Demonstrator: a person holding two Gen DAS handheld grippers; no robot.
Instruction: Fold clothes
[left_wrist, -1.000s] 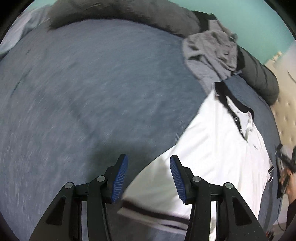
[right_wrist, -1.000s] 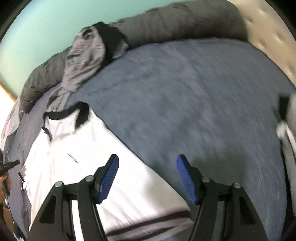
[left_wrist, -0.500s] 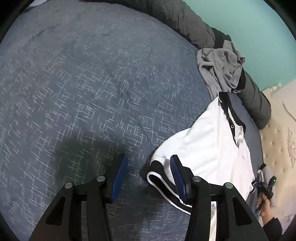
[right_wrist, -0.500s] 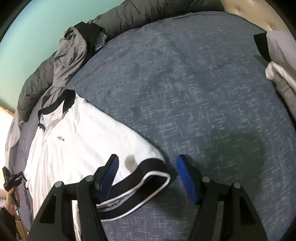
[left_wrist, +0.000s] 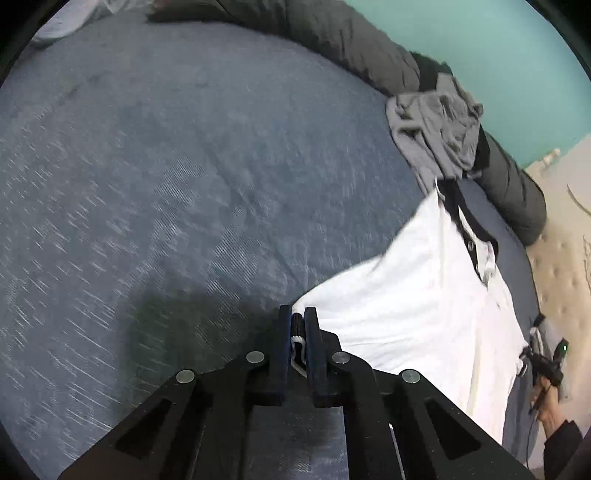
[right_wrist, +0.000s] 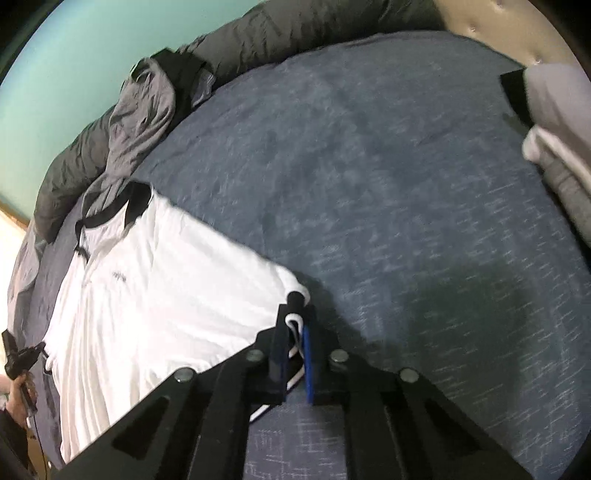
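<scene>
Since half a second ago both claws went from standing apart around a sleeve cuff to being closed on it. The left claw (left_wrist: 298, 325) pinches the black-and-white cuff of one sleeve of the white polo shirt (left_wrist: 417, 295), and the right claw (right_wrist: 295, 325) pinches the cuff of the other sleeve. The shirt lies flat on the blue bed cover (left_wrist: 177, 177); from the left claw it spreads ahead and to the right, from the right claw ahead and to the left. Beyond its black collar (right_wrist: 110, 214) a crumpled grey garment (left_wrist: 439, 129) rests against a dark rolled duvet (right_wrist: 258, 37). Far to the right of the right claw lies a pile of folded clothes (right_wrist: 554, 122). Between each claw and the collar nothing lies on the shirt.
</scene>
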